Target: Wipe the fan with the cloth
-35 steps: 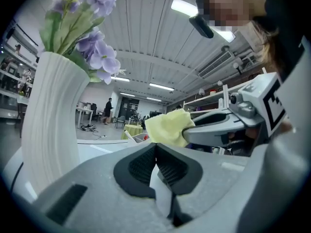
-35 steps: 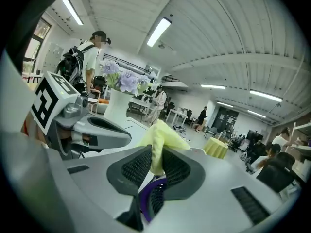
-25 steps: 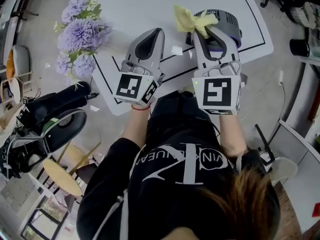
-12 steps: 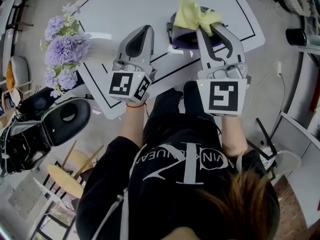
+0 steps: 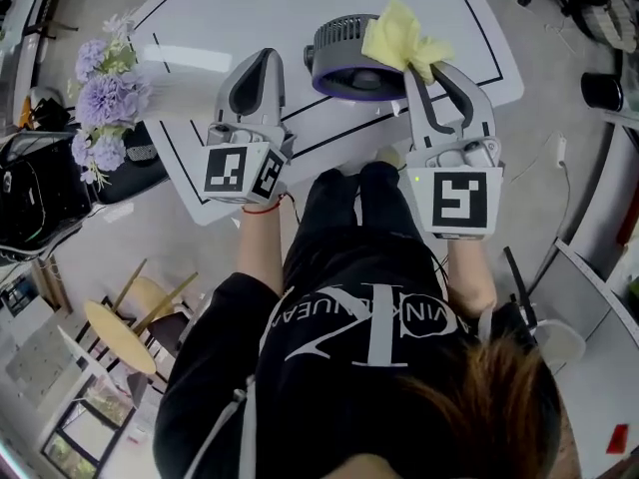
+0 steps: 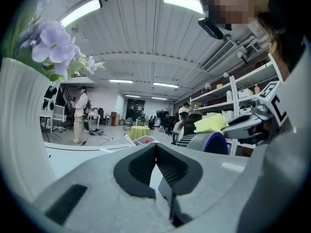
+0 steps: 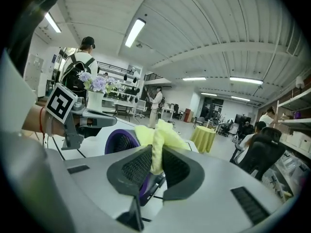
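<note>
Since a second earlier, the right gripper (image 5: 436, 68) had carried the cloth (image 5: 399, 36) off the middle of the fan (image 5: 344, 53) and out to its right rim. That left the grey grille and purple ring, covered before, open to the head view. The right gripper view showed the jaws pinching a fold of the yellow cloth, with most of it bunched above and beyond the tips and the fan's purple ring just behind on the left. From above, the cloth overlapped the fan's right edge and seemed to rest against it, though no view settled whether it pressed there. The left gripper (image 5: 262, 63) hung over the table (image 5: 250, 8) just left of the fan. Its pads were pressed together on nothing, and it did not touch the fan. The fan stood near the table's front edge between the two grippers, well apart from the flowers (image 5: 105, 88) at the far left. The shift suggested one pass across the top was ending at the rim. The left side and the grille probably still needed wiping, and the unsteadied fan might slide under a firmer stroke.
</note>
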A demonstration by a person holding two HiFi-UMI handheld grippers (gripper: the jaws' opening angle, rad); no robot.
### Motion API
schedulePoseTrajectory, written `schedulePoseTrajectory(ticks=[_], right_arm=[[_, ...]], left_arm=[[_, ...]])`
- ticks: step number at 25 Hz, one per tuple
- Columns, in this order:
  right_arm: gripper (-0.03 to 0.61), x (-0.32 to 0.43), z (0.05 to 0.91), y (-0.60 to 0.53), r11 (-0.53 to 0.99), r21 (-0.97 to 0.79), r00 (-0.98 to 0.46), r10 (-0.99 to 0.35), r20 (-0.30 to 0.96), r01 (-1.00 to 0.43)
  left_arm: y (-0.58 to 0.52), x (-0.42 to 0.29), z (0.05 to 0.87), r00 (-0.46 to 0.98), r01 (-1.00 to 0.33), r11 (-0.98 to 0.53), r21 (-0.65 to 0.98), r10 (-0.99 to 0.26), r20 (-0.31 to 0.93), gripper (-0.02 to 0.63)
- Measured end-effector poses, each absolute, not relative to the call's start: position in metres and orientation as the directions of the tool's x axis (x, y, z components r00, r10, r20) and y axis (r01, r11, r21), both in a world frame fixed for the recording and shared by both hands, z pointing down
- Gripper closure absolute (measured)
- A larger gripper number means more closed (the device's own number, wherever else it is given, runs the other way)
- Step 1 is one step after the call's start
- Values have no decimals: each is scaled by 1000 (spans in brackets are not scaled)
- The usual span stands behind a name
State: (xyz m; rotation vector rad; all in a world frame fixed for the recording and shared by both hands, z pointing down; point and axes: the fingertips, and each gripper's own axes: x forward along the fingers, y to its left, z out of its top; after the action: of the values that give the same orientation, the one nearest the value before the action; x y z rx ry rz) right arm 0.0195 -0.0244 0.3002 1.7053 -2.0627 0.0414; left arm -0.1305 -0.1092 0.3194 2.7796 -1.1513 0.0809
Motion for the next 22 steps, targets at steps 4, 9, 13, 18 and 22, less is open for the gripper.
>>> schedulePoseTrajectory(ticks=[4,9,13,18,22], right_arm=[[520,30,316,-19,261,205,-167,-907,387,-943],[520,42,332,-15,266,112,-202,-894,399,-957],[520,45,344,-13,293,82,-233,-876,422,-953],[520,48,351,-11,328,74,-265,-859,438,-942],[519,52,339,-12,345,112,-275,-873,404,-932]], left_arm=[[-107,-130,324,673,-739,-668,84,-730,117,603],[-101,-124,324,652,-757,-650,66,-747,128,603],[-99,-121,321,637,-770,-636,55,-760,130,603],[-97,-118,318,613,-789,-613,46,-780,124,603],[-94,-118,316,592,-805,-591,44,-798,115,603]])
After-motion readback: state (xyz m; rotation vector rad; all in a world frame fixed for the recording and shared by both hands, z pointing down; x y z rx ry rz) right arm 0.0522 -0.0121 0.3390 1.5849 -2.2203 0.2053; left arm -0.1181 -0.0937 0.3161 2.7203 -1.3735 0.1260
